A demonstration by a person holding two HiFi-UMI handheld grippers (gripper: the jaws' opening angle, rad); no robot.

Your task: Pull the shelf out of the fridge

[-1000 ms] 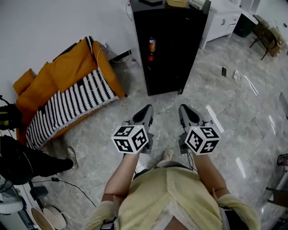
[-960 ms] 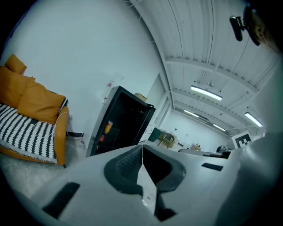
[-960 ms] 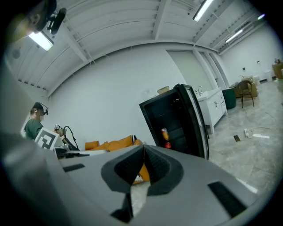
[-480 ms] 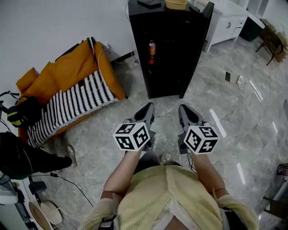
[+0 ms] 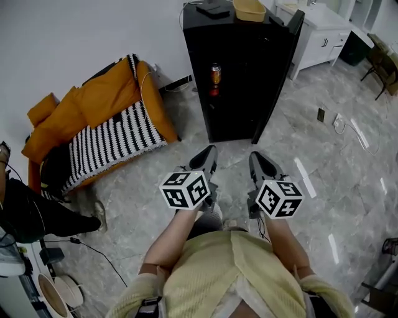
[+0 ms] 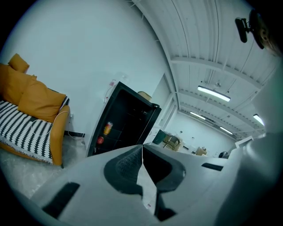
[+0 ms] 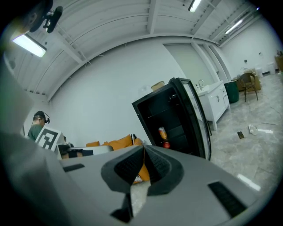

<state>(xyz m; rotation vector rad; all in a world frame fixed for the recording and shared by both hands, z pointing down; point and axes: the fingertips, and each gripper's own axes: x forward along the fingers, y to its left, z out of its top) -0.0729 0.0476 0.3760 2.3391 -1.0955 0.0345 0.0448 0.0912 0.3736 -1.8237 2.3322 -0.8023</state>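
A tall black fridge (image 5: pixel 239 68) stands against the far wall, door swung open to the right. Inside it, dark shelves (image 7: pixel 173 128) hold an orange can (image 5: pixel 215 73) and a red round thing (image 5: pixel 213 91). The same fridge (image 6: pixel 126 123) and can (image 6: pixel 108 128) show in the left gripper view, and the fridge (image 7: pixel 174 119) again in the right one. My left gripper (image 5: pixel 210 152) and right gripper (image 5: pixel 255 158) hover side by side over the floor, well short of the fridge. Both are shut and hold nothing.
An orange sofa (image 5: pixel 93 118) with a striped blanket sits left of the fridge. White cabinets (image 5: pixel 320 34) stand to its right. A basket (image 5: pixel 250 9) and small items rest on the fridge top. Cables and a phone (image 5: pixel 320 115) lie on the marble floor; a person (image 5: pixel 25 211) is at left.
The view has shifted toward the fridge, which looks slightly nearer. Both grippers keep their side-by-side pose and stay shut.
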